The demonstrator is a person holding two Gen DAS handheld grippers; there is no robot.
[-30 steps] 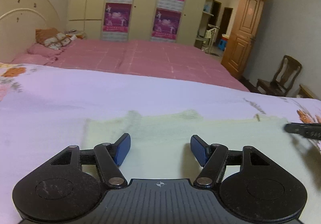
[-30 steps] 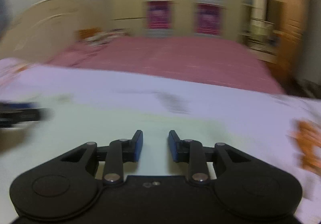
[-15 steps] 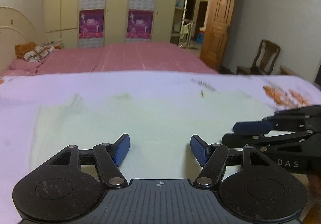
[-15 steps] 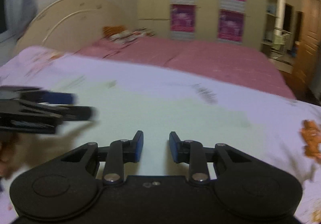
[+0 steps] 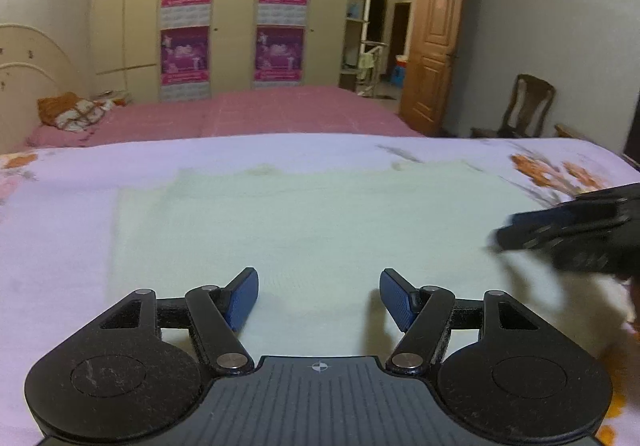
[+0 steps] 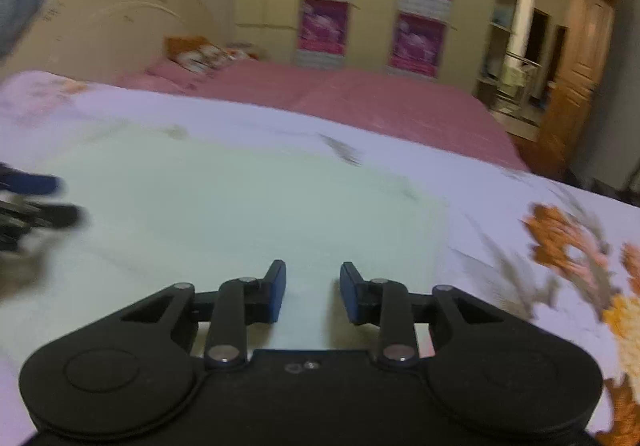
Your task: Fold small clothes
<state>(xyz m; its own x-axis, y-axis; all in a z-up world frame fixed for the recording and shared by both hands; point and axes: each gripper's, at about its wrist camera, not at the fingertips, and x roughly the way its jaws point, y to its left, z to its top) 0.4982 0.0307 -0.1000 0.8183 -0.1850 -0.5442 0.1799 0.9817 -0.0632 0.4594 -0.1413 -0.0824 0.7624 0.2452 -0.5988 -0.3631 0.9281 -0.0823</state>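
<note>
A pale green garment (image 5: pixel 312 222) lies spread flat on the lilac floral bedsheet (image 5: pixel 60 230); it also shows in the right wrist view (image 6: pixel 224 206). My left gripper (image 5: pixel 319 296) is open and empty, low over the garment's near part. My right gripper (image 6: pixel 312 292) is open with a narrower gap and empty, over the garment's near right part. The right gripper shows blurred at the right of the left wrist view (image 5: pixel 568 234). The left gripper shows blurred at the left edge of the right wrist view (image 6: pixel 36 202).
A second bed with a pink cover (image 5: pixel 256 114) and a pillow (image 5: pixel 72 114) lies beyond. A wardrobe with purple posters (image 5: pixel 236 18) stands behind. A wooden door (image 5: pixel 430 54) and a chair (image 5: pixel 520 110) are at the right.
The right gripper has moved right, away from the left one, and the left view has shifted slightly so the garment sits more central. Both grippers stay open and empty.
</note>
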